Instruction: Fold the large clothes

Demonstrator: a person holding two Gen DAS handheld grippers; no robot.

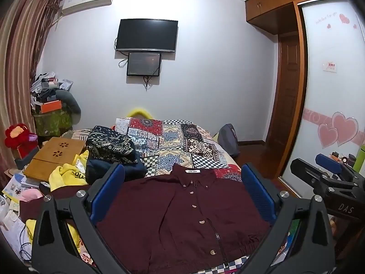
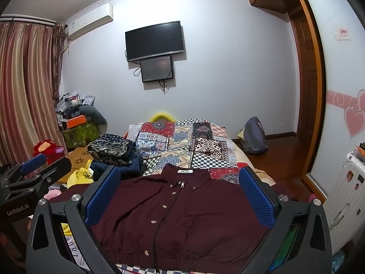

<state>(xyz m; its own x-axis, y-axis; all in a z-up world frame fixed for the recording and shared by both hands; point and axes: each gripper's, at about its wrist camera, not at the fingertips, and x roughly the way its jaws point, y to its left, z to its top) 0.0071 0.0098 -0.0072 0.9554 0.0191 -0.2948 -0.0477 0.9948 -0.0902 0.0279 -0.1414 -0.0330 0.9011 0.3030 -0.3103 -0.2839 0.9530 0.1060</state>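
A: Start with the left wrist view. How is the left gripper (image 1: 182, 187) held?

B: Level and pointing straight down the bed (image 1: 223, 157) toward the far wall, hanging above the near edge. Its jaws stand wide apart with nothing between the blue pads (image 1: 107, 196) but air. Framed between them is the maroon jacket (image 1: 182, 217).

A: Where does the jacket lie?

B: Flat on the patchwork quilt (image 1: 168, 139) at the near end of the bed, front side up, collar toward the far wall, elastic hem at the near edge. The zipper is partly closed and a row of buttons runs beside it. Off the bed's left edge lie a yellow garment (image 1: 66, 175) and a dark patterned bundle (image 1: 109, 146).

A: Is the other tool visible there?

B: Yes, the right gripper (image 1: 328, 171) sits at the right side, beside the left one, at about the same height.

A: Now the right wrist view.

B: The right gripper (image 2: 180, 187) has the same pose: level, aimed at the far wall with the television (image 2: 155, 41), above the near edge of the bed (image 2: 239, 157). Its jaws are spread wide, clear of the cloth. The maroon jacket (image 2: 182, 214) lies between its pads (image 2: 257, 201) in view, white neck label (image 2: 185, 171) at the far side. The left gripper (image 2: 34, 169) shows at the left edge; from here I cannot tell its opening.
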